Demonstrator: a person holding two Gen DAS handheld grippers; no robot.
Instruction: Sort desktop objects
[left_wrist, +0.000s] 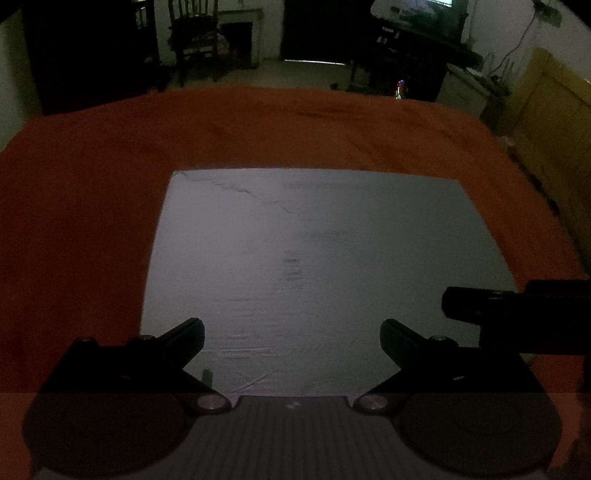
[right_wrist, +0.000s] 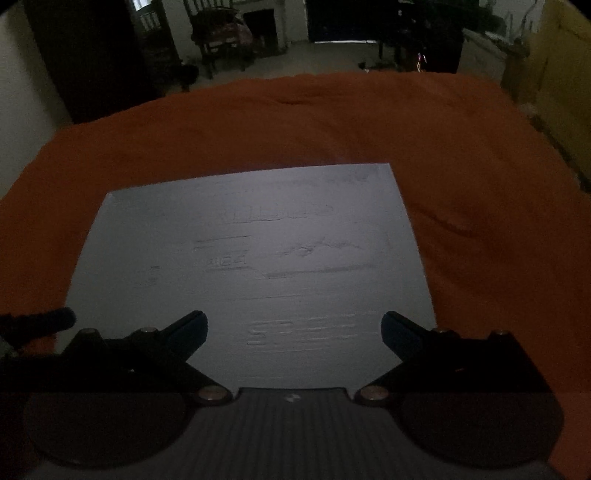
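Above the flat grey rectangular mat (left_wrist: 314, 258) on orange cloth (left_wrist: 92, 184), my 2 grippers, left gripper (left_wrist: 291, 339) and right gripper (right_wrist: 293, 332), hover spread wide, empty, ready for sorting.

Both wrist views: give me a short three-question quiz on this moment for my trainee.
1. True or false: the left gripper has its jaws closed on something.
2. What lies under the grey mat?
A. bare wood
B. orange cloth
C. a tray
3. Fill in: between the jaws of the right gripper, the only thing seen is the ____.

Key: 1 false, both jaws stand apart and hold nothing; 2 B; 3 grey mat, with faint embossed lettering.
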